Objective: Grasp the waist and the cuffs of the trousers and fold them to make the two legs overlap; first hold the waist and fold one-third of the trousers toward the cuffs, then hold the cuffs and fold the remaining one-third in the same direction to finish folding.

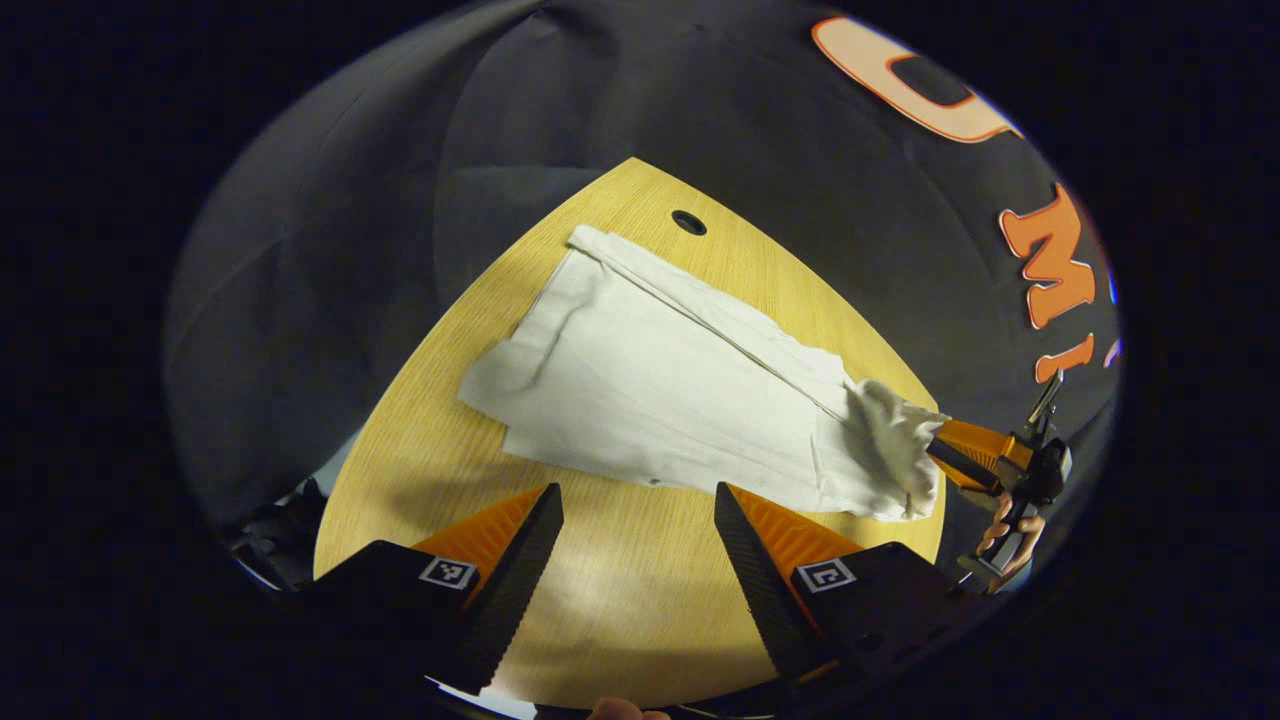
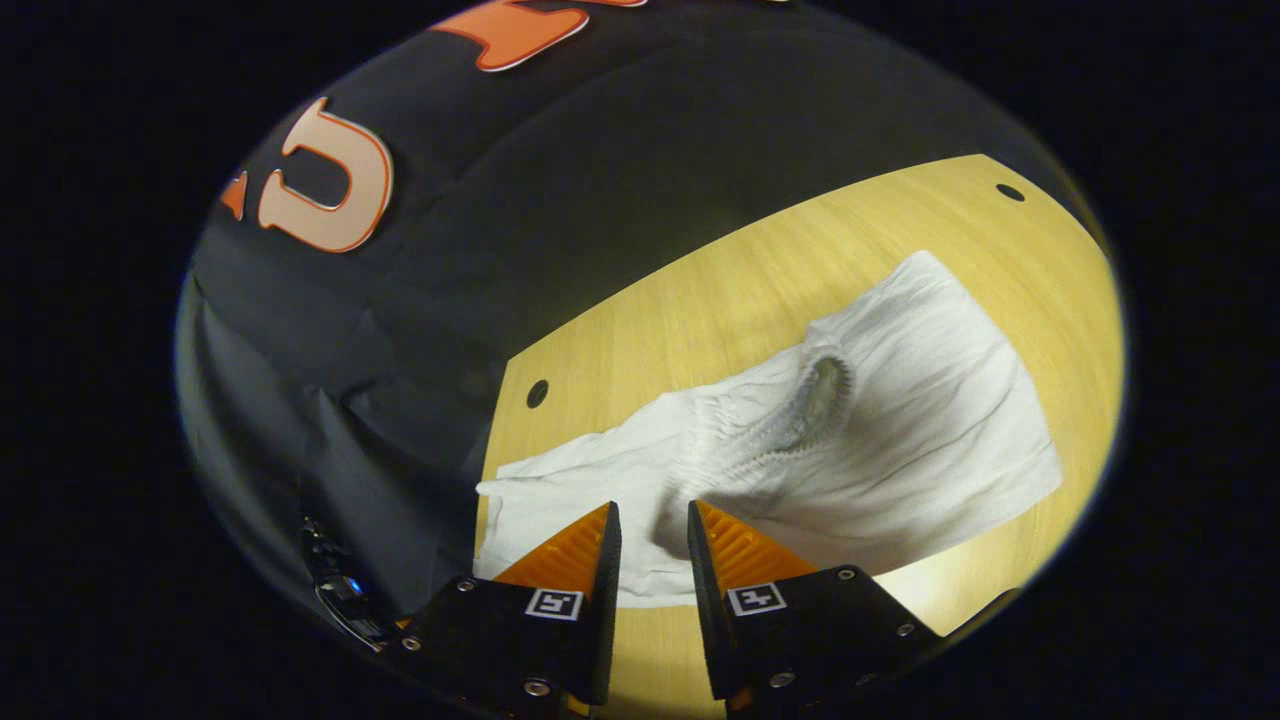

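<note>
Across the wooden table [image 1: 620, 600] the white trousers [image 1: 660, 400] lie flat, their long axis running slantwise from the far corner down toward the right side, as the left gripper view has it. The two legs look already laid one over the other, so I take the leg-overlap step to be done and the waist fold to be the one in hand. The gathered elastic waist [image 2: 800, 410] is the end nearest the right tool [image 2: 652, 540]; the cuffs [image 1: 590, 250] lie at the far end, close to a small round hole in the table [image 1: 688, 222].

From the left gripper view, the right tool [image 1: 945, 455] sits at the waist end with bunched cloth at its fingertips, a hand [image 1: 1010, 535] on its grip. In the right gripper view its two fingers stand close together with only a narrow gap, cloth lying between and under them; whether both fingers truly press on the fabric I cannot tell.

The left tool [image 1: 640, 500] hangs over bare table just beside the near long edge of the trousers, its fingers spread wide and holding nothing.

So the waist belongs to the right side, and the fold would travel along the long axis away from it, toward the cuffs. The left tool, near the midsection, seems better placed to take the other waist corner than the far cuffs.
</note>
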`<state>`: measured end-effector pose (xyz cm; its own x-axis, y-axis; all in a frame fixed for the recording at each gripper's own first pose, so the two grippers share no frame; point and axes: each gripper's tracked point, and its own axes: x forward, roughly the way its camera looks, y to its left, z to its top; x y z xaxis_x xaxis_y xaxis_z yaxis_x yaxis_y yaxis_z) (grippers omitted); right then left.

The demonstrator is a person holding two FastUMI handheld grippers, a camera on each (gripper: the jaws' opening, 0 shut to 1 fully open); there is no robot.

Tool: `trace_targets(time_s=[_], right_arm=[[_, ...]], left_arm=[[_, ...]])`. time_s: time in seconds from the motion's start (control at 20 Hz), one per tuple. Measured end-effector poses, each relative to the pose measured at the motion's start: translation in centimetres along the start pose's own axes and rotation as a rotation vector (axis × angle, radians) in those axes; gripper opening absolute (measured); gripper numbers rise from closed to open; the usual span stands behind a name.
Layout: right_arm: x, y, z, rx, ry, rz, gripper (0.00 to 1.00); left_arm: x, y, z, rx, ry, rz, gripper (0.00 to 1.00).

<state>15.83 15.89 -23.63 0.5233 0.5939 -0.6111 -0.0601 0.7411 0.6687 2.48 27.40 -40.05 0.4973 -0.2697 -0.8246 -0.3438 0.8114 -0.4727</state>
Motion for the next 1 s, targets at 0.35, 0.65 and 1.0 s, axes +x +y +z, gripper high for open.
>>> trace_targets(time_s=[0.35, 0.65, 1.0], right_arm=[[0.1, -0.5, -0.2, -0.036, -0.01, -0.023, 0.47], [-2.6, -1.4, 1.3, -0.05, -0.058, -0.045, 0.87], [-5.2, -4.1, 2.1, -0.014, -0.097, -0.074, 0.94]], left_arm=[[1.9, 1.2, 0.3, -0.217, 0.0, -0.068, 1.0], [2.8, 2.3, 2.0, -0.445, -0.042, -0.153, 1.0], [2.4, 4.1, 4.9, -0.535, -0.097, -0.175, 0.99]])
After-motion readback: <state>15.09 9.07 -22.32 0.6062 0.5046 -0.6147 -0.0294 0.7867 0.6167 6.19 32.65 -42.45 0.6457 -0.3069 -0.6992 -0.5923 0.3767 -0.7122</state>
